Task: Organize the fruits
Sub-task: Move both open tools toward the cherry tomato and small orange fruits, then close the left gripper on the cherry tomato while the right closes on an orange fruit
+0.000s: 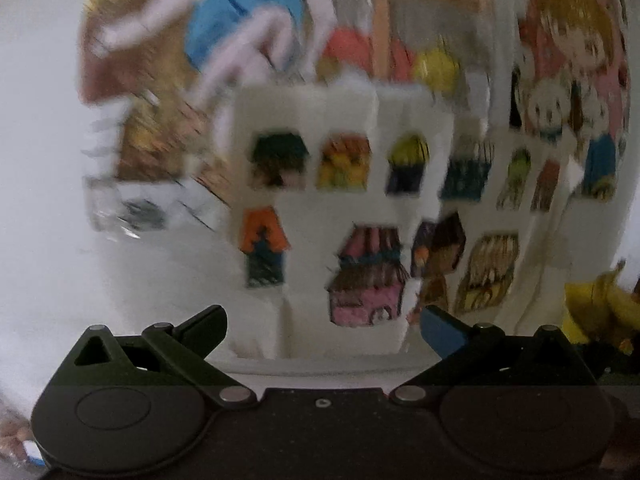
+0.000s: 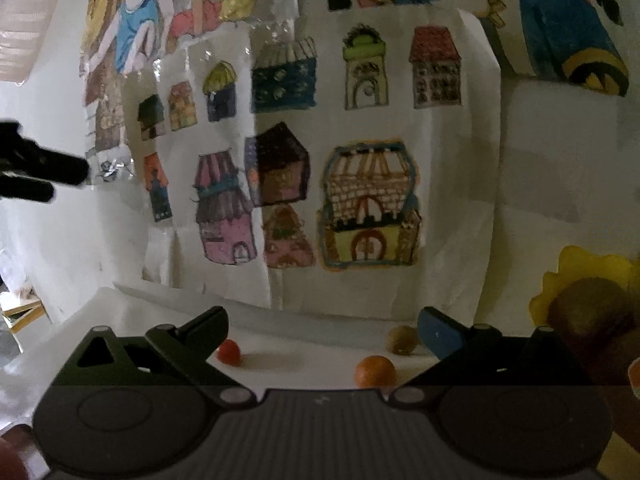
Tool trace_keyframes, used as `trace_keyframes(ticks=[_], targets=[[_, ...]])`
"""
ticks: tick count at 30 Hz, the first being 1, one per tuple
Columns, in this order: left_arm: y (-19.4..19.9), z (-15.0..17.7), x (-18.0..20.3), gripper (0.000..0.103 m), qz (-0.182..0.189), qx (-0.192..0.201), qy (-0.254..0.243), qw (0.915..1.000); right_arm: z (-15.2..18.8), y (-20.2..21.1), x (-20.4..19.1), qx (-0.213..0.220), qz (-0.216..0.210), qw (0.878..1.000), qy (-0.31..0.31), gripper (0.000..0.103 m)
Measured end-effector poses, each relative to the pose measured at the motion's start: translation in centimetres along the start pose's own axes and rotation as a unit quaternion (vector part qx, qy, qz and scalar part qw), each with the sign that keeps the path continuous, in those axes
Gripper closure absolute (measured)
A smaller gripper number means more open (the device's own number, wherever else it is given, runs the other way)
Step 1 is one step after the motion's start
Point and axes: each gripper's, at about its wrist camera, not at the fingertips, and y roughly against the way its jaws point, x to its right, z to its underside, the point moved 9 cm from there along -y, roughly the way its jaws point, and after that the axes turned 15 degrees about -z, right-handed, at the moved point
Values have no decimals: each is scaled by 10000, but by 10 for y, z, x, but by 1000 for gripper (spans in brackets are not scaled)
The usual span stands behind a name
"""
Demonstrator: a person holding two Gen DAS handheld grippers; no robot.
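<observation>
Ahead of the right claw (image 2: 322,330), whose jaws stand wide apart, the white surface (image 2: 304,344) lies bare between a small red fruit (image 2: 229,352) on the left and an orange fruit (image 2: 375,371) and a brownish fruit (image 2: 402,339) on the right. A wall of drawings (image 2: 320,160) closes the back. A yellow flower-shaped dish (image 2: 580,276) holding a kiwi (image 2: 592,312) blocks the right side.
</observation>
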Motion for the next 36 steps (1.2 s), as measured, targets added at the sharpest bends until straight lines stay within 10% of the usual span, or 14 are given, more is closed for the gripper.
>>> trace_keyframes(ticks=[14,36], targets=[[-104,68,44,1,836,-602,-442,9937,36,-39,13,-618,219,9976,209,0],[-124,110,65,1,921,-989,-723,9882,44,-59,27,-994,327,9945,96,19]])
